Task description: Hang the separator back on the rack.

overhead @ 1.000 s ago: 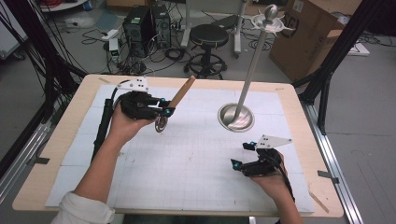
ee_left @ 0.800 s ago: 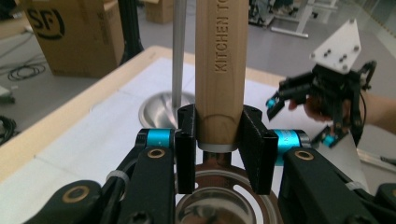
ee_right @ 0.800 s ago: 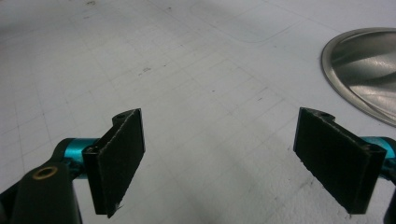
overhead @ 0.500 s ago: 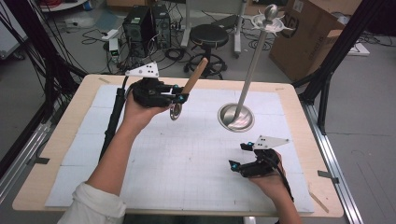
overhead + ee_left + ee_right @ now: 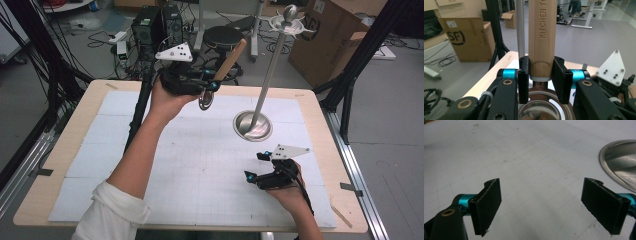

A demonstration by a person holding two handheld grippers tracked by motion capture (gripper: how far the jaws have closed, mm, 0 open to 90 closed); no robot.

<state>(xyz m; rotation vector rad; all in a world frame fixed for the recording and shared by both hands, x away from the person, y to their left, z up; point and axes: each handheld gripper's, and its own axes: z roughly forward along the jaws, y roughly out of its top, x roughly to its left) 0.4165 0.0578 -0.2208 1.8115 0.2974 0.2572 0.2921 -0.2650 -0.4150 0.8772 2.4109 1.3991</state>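
Observation:
A kitchen utensil with a wooden handle and a round metal head is held high over the table's far edge, handle tilted up to the right. My left gripper is shut on it where the handle meets the metal head. A metal stand rises to its right, with a thin pole, a round base and a hooked crown. Low at the front right my right gripper is open and holds nothing; its jaws stand wide apart over the mat, near the base's rim.
A white gridded mat covers the wooden table. Beyond the far edge are a stool, a computer tower, floor cables and a cardboard box. Black frame posts stand at the right and left.
My left gripper has lifted the utensil higher and carried it toward the far edge and the right, nearer the stand's pole. The right gripper has hardly moved.

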